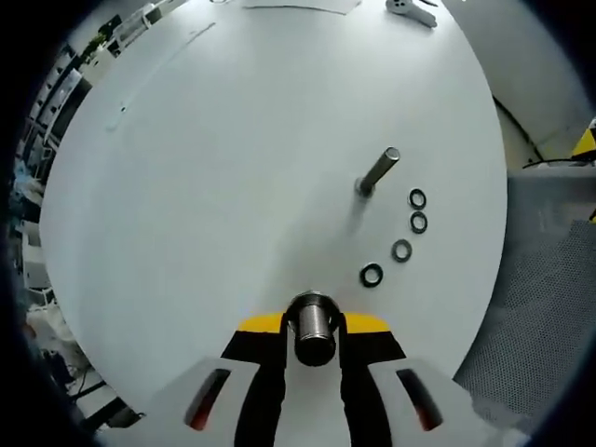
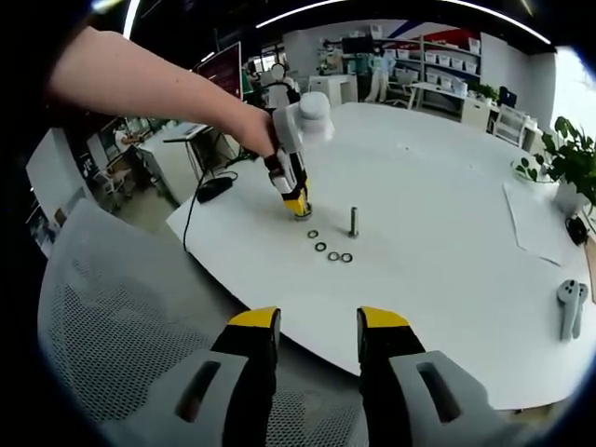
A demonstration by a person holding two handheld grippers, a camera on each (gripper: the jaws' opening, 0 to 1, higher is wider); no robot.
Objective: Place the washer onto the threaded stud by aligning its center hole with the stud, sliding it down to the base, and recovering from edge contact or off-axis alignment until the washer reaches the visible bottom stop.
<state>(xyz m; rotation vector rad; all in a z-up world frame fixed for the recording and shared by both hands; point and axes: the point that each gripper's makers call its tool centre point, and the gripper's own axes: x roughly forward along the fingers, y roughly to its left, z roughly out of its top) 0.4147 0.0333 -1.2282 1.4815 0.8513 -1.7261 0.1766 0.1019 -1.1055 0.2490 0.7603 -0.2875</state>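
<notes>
Four dark washers (image 1: pixel 372 275) lie flat in a loose row on the white worktop (image 1: pixel 205 186) in your left gripper view, just beside the upright threaded stud (image 1: pixel 377 172). Your left hand-held gripper (image 1: pixel 315 337) is clenched on a short metal cylinder (image 1: pixel 314 326), its end resting on the worktop.

Your right gripper view shows your right hand-held gripper (image 2: pixel 318 337) released and empty, hanging off the worktop's edge above a mesh chair (image 2: pixel 102 317). The washers look thin, stiff and light, probably slippery; pinch the nearest one by its outer rim.
</notes>
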